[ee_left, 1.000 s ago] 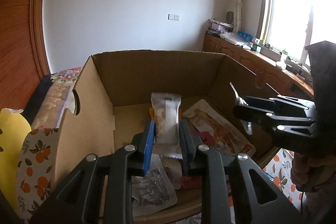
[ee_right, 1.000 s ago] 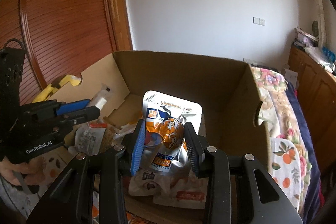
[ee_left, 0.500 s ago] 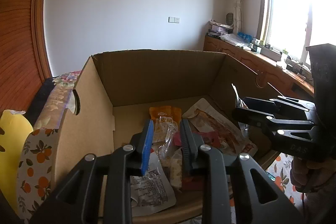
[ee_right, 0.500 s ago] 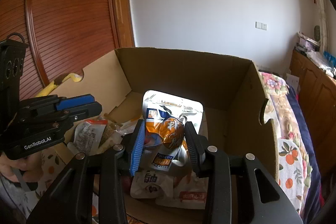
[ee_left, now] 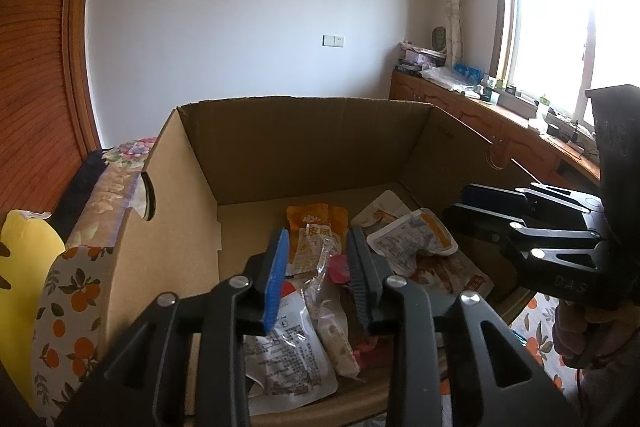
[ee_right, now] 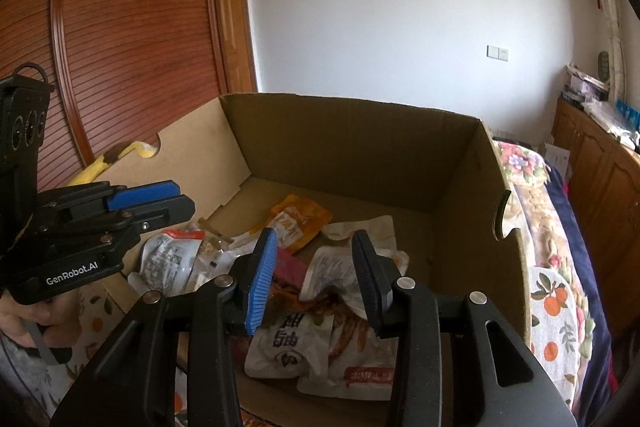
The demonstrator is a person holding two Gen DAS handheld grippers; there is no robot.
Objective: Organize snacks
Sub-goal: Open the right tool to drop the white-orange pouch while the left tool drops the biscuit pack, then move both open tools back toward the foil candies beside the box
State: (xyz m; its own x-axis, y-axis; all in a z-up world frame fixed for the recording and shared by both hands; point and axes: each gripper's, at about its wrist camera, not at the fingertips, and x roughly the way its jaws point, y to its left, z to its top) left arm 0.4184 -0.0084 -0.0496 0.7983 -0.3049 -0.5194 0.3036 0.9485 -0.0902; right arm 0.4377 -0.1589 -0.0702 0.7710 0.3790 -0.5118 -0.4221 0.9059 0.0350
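Two hand-held grippers, side by side, tilted downward

The left hand-held gripper (ee_left: 318,269) is opening its jaws, nothing pressed between them. The right hand-held gripper (ee_right: 316,273) is opening too, its pads clear of anything. A hand (ee_right: 24,319) grips the left handle; fingers (ee_left: 570,331) wrap the right.

Dropped from the opening jaws of the left gripper (ee_left: 318,267): white packet (ee_left: 334,331), now lying in the cardboard box (ee_left: 304,143). Released likewise from the opening right gripper (ee_right: 314,277): orange-and-silver pouch (ee_right: 344,273), now flat on the pile inside that box.
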